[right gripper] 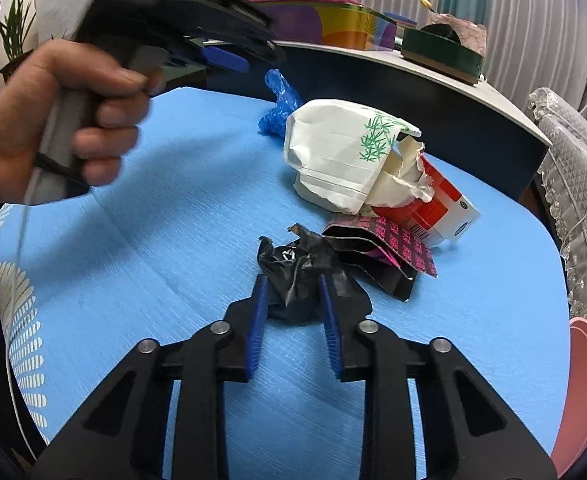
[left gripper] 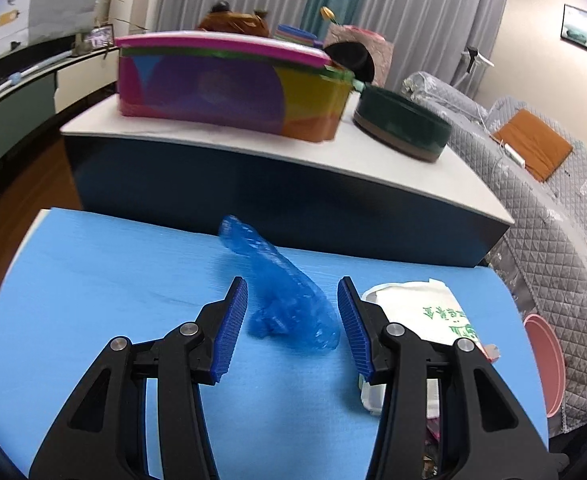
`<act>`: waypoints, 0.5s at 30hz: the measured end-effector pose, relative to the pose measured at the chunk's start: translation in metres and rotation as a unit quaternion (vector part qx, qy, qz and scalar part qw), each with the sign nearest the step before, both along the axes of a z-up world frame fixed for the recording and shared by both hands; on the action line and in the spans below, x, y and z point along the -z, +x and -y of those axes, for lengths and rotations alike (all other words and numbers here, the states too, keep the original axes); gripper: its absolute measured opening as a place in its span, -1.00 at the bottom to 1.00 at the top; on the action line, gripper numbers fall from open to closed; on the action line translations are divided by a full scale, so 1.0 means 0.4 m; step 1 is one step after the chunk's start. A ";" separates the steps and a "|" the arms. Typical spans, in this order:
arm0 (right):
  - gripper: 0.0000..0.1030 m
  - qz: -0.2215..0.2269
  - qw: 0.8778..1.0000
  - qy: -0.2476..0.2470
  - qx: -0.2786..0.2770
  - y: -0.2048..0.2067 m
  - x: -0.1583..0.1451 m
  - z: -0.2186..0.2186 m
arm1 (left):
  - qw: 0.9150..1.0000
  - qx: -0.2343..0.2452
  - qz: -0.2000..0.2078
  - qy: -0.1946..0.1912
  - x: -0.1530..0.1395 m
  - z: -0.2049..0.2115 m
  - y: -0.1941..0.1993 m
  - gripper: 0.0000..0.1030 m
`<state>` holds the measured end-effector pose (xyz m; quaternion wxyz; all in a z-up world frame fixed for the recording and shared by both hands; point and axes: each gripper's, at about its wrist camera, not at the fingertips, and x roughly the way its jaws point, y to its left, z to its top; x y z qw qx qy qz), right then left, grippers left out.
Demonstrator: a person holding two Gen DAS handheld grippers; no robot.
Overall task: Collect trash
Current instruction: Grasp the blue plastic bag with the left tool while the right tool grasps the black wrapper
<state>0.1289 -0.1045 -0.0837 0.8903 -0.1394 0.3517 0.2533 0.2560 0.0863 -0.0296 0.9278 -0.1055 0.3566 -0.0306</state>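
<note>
Left wrist view: the left tool has its two blue pads wide apart, low in the middle of the frame. A crumpled blue bag lies on the blue table between the pads. Neither pad touches it, so the tool holds nothing. Just right of the right pad is a white bag with green writing. Across the top of the frame, a colorful box and a green round tin sit on a higher white top. At the right edge is a gray quilted sofa, with a pink bin below it.

Right wrist view: the right tool is partly open, low in the middle. Its pads sit on both sides of a crumpled black bag on the table, very close to it. I cannot tell if they are squeezing it yet. Just right of the black bag is a black and pink wrapper. Above that are a torn red and white box and the white bag. The blue bag is behind them, near the top middle. In the upper left, a hand holds the left tool, which looks blurry.
</note>
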 end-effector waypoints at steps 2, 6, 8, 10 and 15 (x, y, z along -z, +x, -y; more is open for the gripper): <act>-0.59 0.004 1.000 0.002 -0.001 -0.003 -0.003 0.005 | 1.000 0.001 -0.006 0.005 0.015 0.011 0.016 -0.09; -0.65 0.010 1.000 0.011 0.002 -0.007 -0.016 0.021 | 0.999 0.001 -0.027 0.023 0.045 0.027 0.042 -0.56; -0.67 0.012 1.000 0.015 0.004 -0.008 -0.022 0.027 | 0.999 -0.001 -0.033 0.020 0.052 0.022 0.044 -0.81; -0.72 0.015 1.000 0.019 0.005 -0.009 -0.026 0.032 | 0.999 -0.003 -0.032 0.022 0.049 0.020 0.037 -0.99; -0.77 0.017 0.999 0.030 0.007 -0.014 -0.046 0.042 | 0.999 -0.009 -0.018 0.028 0.023 0.017 0.009 -1.00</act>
